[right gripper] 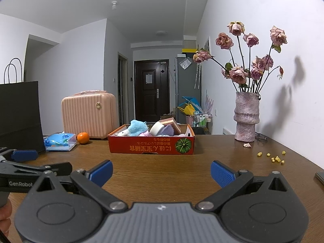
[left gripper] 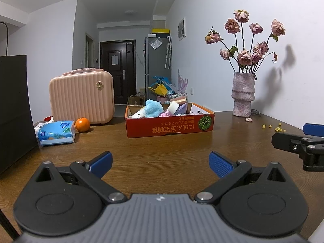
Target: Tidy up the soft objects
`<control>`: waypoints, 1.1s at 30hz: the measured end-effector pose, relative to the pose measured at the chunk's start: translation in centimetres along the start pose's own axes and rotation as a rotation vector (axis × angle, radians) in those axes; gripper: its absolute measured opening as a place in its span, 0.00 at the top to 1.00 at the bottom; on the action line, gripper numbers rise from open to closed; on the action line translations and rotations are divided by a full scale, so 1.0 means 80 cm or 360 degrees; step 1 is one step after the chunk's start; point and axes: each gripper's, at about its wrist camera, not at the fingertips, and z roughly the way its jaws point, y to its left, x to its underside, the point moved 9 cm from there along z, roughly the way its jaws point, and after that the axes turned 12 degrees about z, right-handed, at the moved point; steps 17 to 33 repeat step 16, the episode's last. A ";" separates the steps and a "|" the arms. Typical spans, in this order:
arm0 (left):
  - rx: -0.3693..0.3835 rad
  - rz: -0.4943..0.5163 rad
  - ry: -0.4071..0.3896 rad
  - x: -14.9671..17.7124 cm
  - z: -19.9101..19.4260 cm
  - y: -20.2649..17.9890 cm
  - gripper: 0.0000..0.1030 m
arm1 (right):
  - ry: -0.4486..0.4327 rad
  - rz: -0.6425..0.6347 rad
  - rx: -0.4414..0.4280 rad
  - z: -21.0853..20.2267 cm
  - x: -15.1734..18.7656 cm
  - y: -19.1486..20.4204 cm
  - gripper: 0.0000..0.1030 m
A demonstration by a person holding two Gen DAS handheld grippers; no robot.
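At the far left a black paper bag is standing on the bench, and beside it a blue tissue pack is lying just next to an orange, with a pink case sitting behind them. I am holding my left claw spread wide over bare wood, gripping nothing. Far centre, the red cardboard box is holding the soft things: a blue plush toy, sponges and cloths. My right claw is hovering equally spread and empty. At the far right a vase of dried roses is standing, yellow crumbs lying nearer.
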 end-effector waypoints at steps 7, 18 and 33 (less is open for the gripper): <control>0.0014 0.0008 0.0011 0.001 0.004 -0.002 0.00 | 0.0008 0.0008 0.0003 0.002 0.001 -0.003 0.00; 0.0039 -0.0007 -0.0009 0.001 0.005 -0.002 0.00 | 0.0009 0.0008 0.0007 0.005 0.002 -0.003 0.00; 0.0039 -0.0007 -0.0009 0.001 0.005 -0.002 0.00 | 0.0009 0.0008 0.0007 0.005 0.002 -0.003 0.00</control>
